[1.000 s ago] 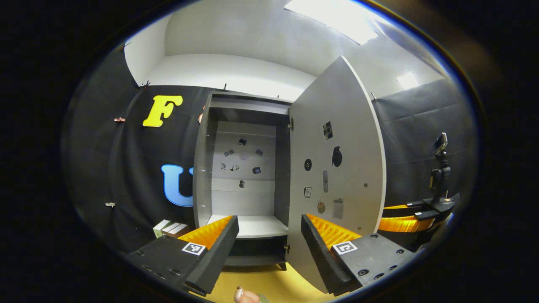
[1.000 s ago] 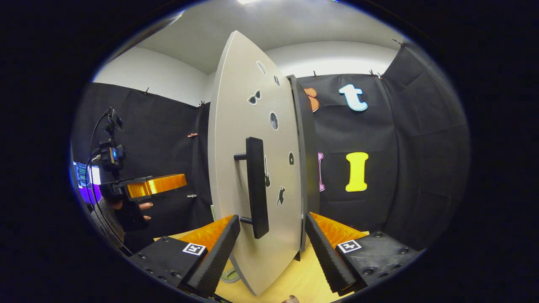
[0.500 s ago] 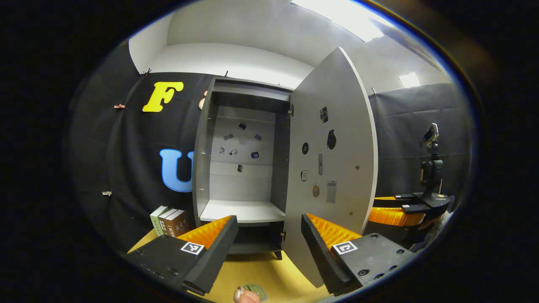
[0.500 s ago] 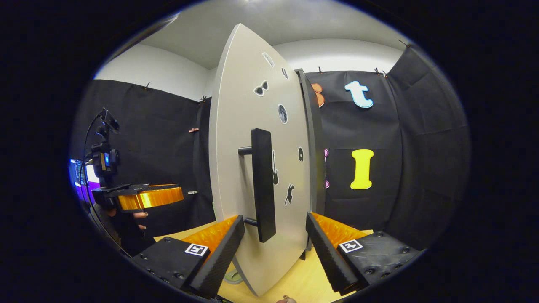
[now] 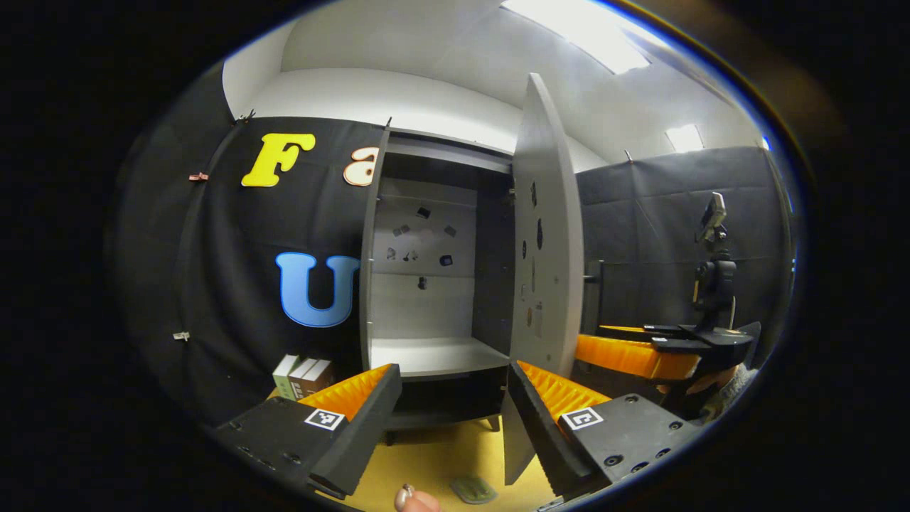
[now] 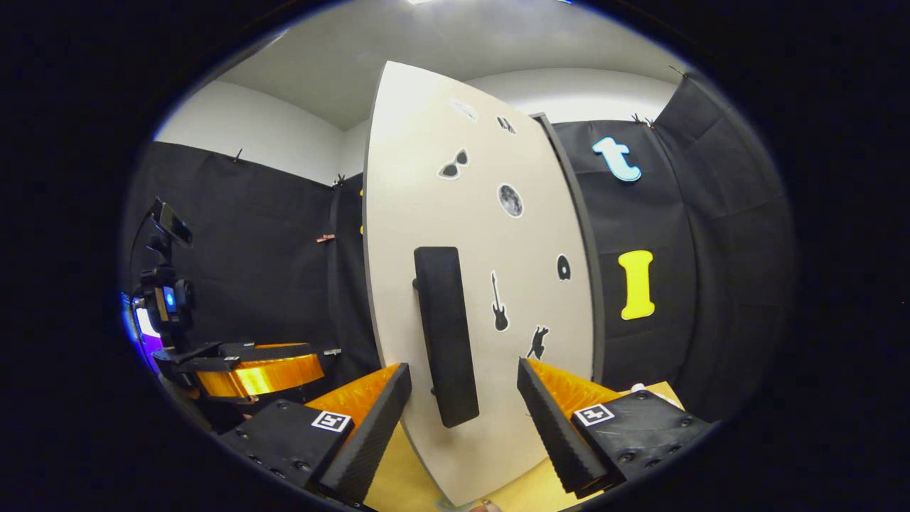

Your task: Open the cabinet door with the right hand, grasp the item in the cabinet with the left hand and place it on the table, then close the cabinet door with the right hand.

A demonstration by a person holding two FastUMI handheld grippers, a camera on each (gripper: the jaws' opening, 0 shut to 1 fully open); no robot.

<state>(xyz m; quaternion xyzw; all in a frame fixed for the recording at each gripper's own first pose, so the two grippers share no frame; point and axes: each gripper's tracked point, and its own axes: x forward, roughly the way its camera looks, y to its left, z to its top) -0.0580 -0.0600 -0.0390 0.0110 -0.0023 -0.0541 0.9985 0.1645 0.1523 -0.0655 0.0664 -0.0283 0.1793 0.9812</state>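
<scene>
Cabinet [image 5: 426, 355] shelf bare | door handle [image 6: 444, 334] between spread right fingers | left fingers spread

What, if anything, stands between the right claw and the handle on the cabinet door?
Nothing visible does. In the right gripper view, the black handle on the cabinet door lies straight ahead of the open right claw. Its lower end shows in the gap between the two fingers, with nothing in front of it.

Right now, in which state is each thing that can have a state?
Cabinet door: open, swung partway.
Door handle: free, between the right gripper's fingers, not clamped.
Cabinet shelf: bare.
Left gripper: open, holding nothing.
Right gripper: open.
Books: upright beside the cabinet.
</scene>
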